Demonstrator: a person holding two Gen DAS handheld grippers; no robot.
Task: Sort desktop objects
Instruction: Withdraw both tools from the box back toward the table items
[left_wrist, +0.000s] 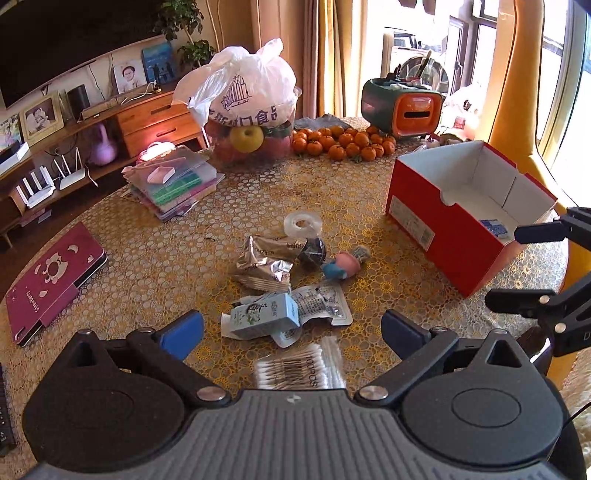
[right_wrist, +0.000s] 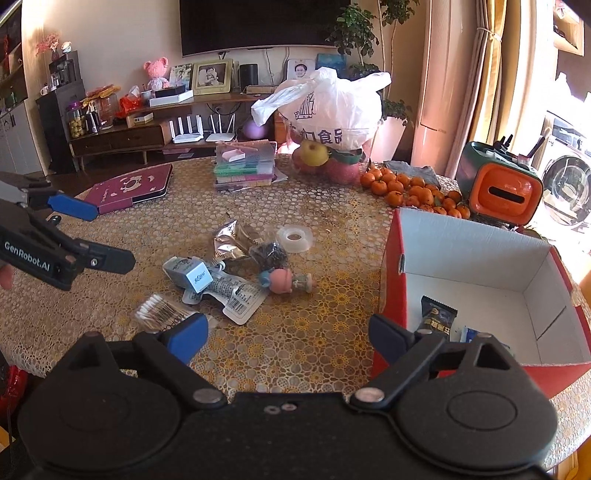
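Note:
A loose pile lies mid-table: a clear tape roll (left_wrist: 302, 223) (right_wrist: 294, 238), silver foil packets (left_wrist: 264, 264) (right_wrist: 231, 242), a pink and blue toy figure (left_wrist: 345, 263) (right_wrist: 286, 280), a small light-blue carton (left_wrist: 264, 319) (right_wrist: 192, 277), flat sachets (left_wrist: 325, 304) (right_wrist: 236, 299) and a pack of cotton swabs (left_wrist: 301, 367) (right_wrist: 162, 314). My left gripper (left_wrist: 291, 334) (right_wrist: 92, 236) stands open just above the swabs, holding nothing. My right gripper (right_wrist: 288, 339) (left_wrist: 513, 267) is open too, at the near left corner of the red box (left_wrist: 443, 229) (right_wrist: 480, 306). A dark snack pack (right_wrist: 436, 317) lies inside it.
At the back stand a white bag over fruit (left_wrist: 243, 96) (right_wrist: 328, 110), a heap of tangerines (left_wrist: 343, 142) (right_wrist: 410, 190) and a green-orange holder (left_wrist: 402, 105) (right_wrist: 502, 184). A stack of plastic cases (left_wrist: 173, 181) (right_wrist: 245, 166) and a maroon tablet case (left_wrist: 51, 280) (right_wrist: 129, 188) lie to the left.

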